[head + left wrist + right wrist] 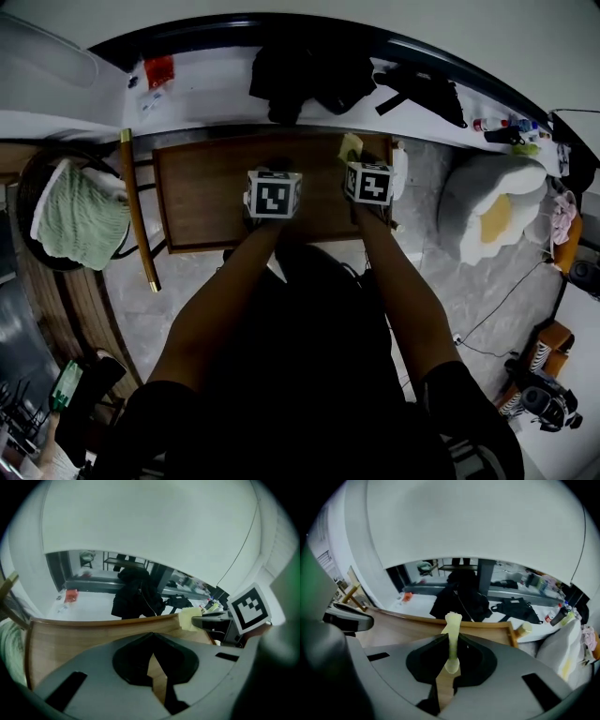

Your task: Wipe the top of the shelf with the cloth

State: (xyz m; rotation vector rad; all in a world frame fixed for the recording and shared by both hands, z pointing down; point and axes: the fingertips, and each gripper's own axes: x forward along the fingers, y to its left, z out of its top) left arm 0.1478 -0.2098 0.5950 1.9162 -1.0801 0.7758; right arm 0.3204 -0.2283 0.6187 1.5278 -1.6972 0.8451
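Shelf top (202,192): brown wooden rectangle with a raised rim. It lies straight below the head camera, and both arms reach over its near edge.
White ledge (216,89): runs along behind the shelf's far edge.
Flower cushion (492,211): white with a yellow middle, on the floor off the shelf's right edge.
Black bundle (305,75): dark clothing or bags on the ledge, beyond the middle of the far edge.
Green knit fabric (80,216): draped over a round dark frame off the shelf's left edge, well apart from the grippers.
Left gripper (152,637): over the middle of the shelf top. The jaw tips are pressed together with nothing between them; bare wood shows through the narrow slit lower down.
Right gripper (450,641): at the shelf's right edge, beside the far right corner. The jaws are pinching the cloth.
Cloth (452,625): pale yellow, clamped as a thin upright strip that sticks out past the jaw tips. From above it shows as a small yellow patch (350,145) at the far right corner of the shelf top. Contact with the wood cannot be made out.
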